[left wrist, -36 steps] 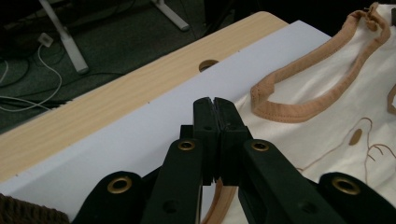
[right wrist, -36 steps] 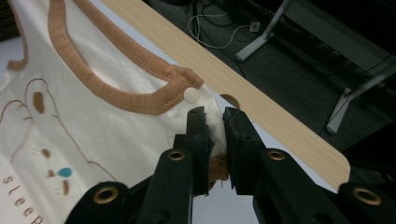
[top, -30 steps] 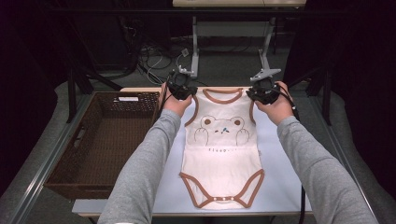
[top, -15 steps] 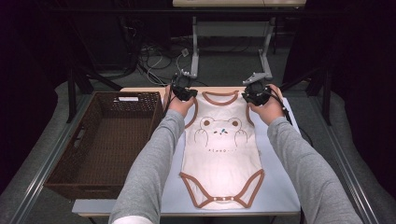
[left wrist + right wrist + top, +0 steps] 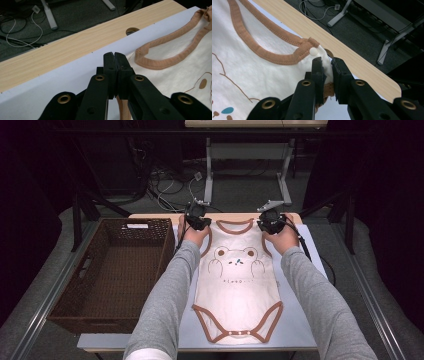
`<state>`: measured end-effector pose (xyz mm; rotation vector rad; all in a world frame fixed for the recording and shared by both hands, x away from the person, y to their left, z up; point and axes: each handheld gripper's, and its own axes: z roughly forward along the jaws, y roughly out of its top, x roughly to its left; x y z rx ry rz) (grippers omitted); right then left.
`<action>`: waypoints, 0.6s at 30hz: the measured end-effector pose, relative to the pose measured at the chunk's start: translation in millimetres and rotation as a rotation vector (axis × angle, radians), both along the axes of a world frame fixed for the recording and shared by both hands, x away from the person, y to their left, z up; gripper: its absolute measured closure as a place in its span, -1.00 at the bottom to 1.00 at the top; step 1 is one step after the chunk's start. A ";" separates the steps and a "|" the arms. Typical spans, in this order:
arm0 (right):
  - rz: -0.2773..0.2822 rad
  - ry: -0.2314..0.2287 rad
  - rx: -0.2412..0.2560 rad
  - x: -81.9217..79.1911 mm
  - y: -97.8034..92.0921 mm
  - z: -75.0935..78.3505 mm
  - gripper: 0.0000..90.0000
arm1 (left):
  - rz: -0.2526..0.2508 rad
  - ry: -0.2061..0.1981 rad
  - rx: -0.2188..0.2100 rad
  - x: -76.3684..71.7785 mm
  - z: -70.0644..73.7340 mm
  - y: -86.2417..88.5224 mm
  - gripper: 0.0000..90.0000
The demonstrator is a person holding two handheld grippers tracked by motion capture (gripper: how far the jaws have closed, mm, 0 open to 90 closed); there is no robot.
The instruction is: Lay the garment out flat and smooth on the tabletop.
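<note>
Lying flat down the middle of the high view, the bodysuit [image 5: 236, 285] has its neck opening toward the top of the frame and its snap crotch toward the bottom, spread on the white mat [image 5: 295, 325] that covers the table. Both tools sit at the two shoulders, which looks like a hold chosen to keep the garment taut and square, ready for smoothing or a first fold.

The left gripper [image 5: 115, 58], at the upper centre-left of the high view, has its jaws pressed together on the shoulder strap, a strip of brown trim running out from under them at the bottom of its own view. The right gripper [image 5: 326, 65] pinches white cloth and brown trim just below the small white snap [image 5: 313, 51] at the neckline.

A brown wicker basket [image 5: 65, 285] waits at the left of the high view, just beside the mat, probably as the place for the finished piece.
</note>
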<state>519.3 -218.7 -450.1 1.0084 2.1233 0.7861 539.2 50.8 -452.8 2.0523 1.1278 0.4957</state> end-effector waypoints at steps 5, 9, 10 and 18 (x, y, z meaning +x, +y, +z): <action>-0.004 0.003 -0.001 2.3 1.6 -6.5 0.78 | 0.011 0.001 -0.003 1.0 -5.7 -0.9 0.97; -0.006 0.012 -0.003 4.3 2.1 -12.0 0.78 | 0.018 0.008 -0.002 1.7 -10.5 -0.8 0.97; -0.008 0.016 -0.005 5.0 2.5 -13.5 0.78 | 0.022 0.010 -0.004 1.8 -11.9 -0.8 0.97; -0.011 0.018 -0.017 6.9 4.6 -22.3 0.78 | 0.035 0.018 0.000 2.4 -23.4 -1.8 0.97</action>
